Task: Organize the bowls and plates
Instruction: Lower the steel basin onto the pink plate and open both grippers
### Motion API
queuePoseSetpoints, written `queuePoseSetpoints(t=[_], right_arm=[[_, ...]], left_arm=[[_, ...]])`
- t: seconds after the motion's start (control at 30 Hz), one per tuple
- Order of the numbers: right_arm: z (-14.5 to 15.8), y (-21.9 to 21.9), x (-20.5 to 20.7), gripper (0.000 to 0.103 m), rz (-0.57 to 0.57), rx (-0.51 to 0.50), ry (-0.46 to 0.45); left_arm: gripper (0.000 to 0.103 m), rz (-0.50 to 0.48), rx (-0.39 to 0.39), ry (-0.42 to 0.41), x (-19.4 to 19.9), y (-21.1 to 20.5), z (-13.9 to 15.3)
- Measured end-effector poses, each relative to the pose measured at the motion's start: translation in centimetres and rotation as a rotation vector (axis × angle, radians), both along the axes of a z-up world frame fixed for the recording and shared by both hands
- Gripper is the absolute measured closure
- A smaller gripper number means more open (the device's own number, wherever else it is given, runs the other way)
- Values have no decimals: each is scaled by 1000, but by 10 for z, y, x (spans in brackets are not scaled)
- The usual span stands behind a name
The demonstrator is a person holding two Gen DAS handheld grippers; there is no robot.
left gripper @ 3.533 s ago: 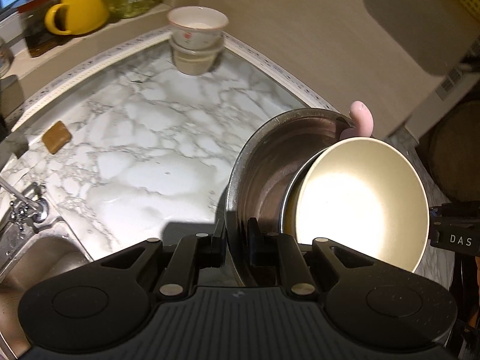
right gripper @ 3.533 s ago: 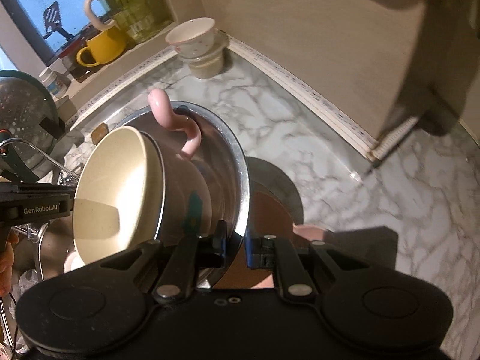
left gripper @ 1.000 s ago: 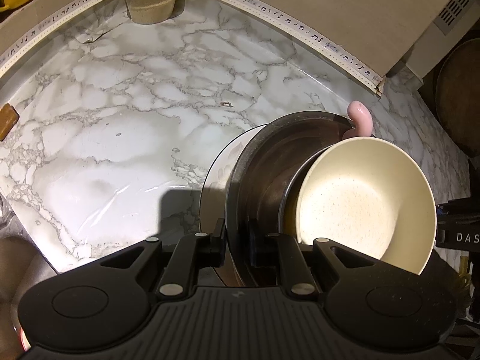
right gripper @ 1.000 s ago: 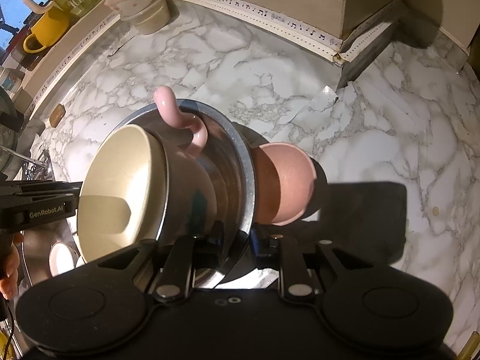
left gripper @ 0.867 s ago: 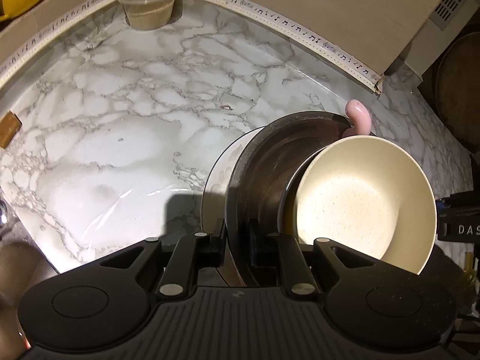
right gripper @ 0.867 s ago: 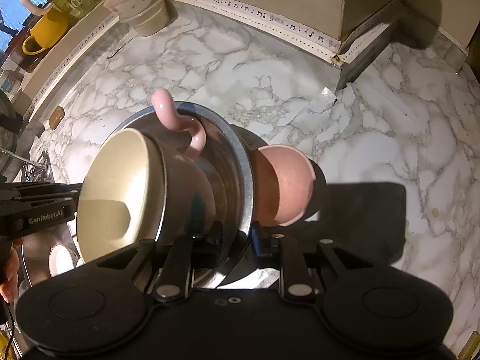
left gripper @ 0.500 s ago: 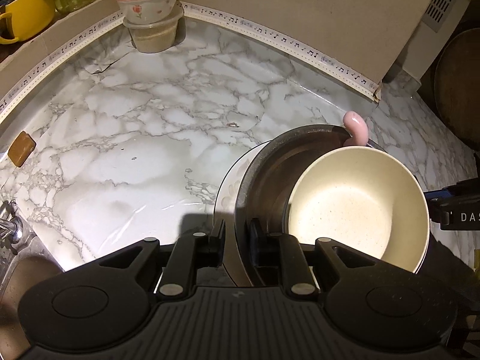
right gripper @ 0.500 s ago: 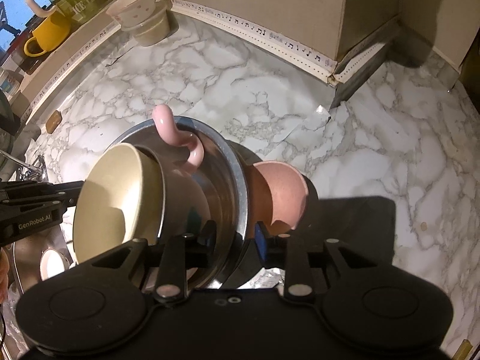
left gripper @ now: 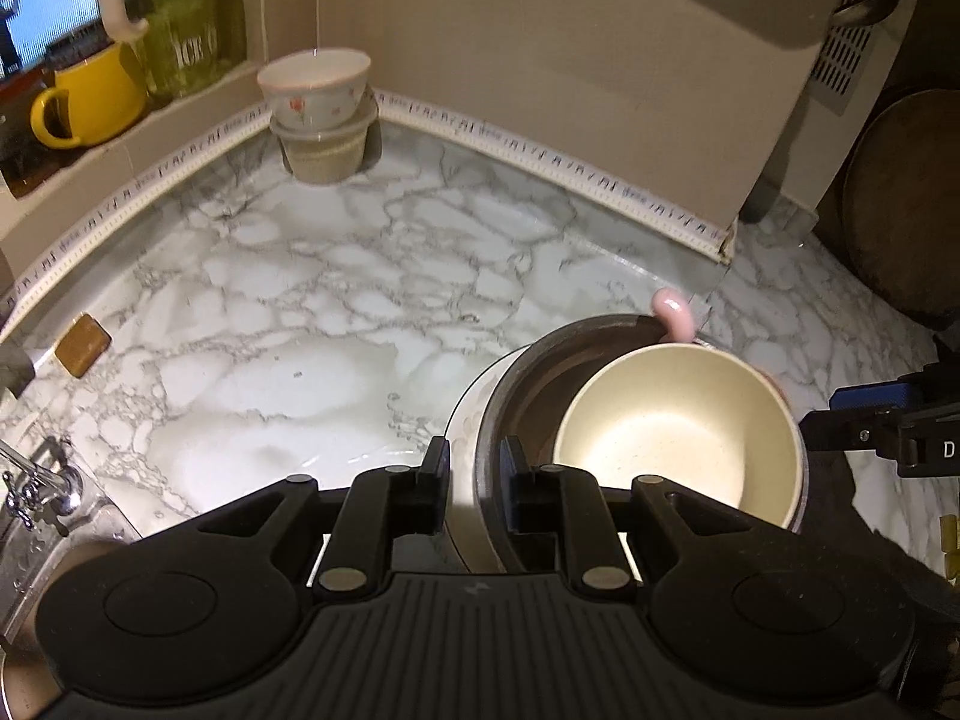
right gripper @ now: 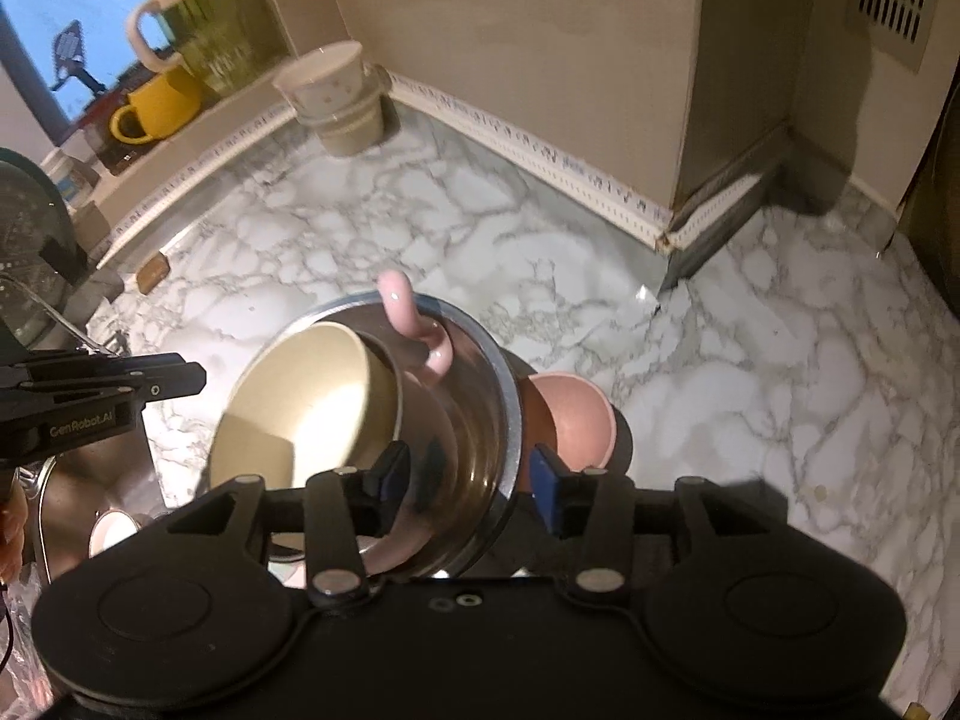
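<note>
shiny steel bowl (right gripper: 474, 420) holds cream bowl (left gripper: 678, 438); both claws spread, gripping nothing.

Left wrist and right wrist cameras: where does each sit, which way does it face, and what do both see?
Left wrist: on the left gripper, looking across the marble counter toward the back corner; its jaws straddle the rim of the steel bowl.
Right wrist: on the right gripper, facing that corner from the bowl's other side; jaws open around the rim.
Shared: steel bowl, cream bowl inside it, stacked bowls in the corner, yellow mug.
</note>
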State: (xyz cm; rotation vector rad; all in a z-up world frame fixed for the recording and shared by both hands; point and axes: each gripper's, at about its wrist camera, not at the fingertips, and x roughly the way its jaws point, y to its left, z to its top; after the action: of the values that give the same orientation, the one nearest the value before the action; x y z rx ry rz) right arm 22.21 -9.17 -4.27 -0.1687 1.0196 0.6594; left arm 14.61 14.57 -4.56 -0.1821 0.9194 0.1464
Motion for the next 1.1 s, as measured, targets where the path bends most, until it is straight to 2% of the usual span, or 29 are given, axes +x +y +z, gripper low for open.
queuePoseSetpoints(t=[0.37, 0.6, 0.77, 0.83, 0.9, 0.97, 1.1], right_arm=[[20, -14, -35, 48, 39, 80, -102], [27, -23, -59, 47, 67, 123, -162], [32, -29, -80, 42, 87, 159, -238], [33, -31, -87, 40, 87, 175, -261], [32, -34, -93, 39, 80, 186, -279], [30, -37, -99, 37, 77, 191, -299], [26, -44, -111, 28, 52, 217, -323]], left_arm=[[86, -33, 2, -90, -29, -24, 23], [86, -50, 15, -131, -50, -39, 29], [85, -45, 23, -168, -63, -49, 34], [74, -44, 25, -183, -68, -54, 35], [37, -44, 29, -202, -73, -58, 36], [30, -46, 46, -229, -80, -65, 36], [29, -58, 41, -237, -88, -72, 36]])
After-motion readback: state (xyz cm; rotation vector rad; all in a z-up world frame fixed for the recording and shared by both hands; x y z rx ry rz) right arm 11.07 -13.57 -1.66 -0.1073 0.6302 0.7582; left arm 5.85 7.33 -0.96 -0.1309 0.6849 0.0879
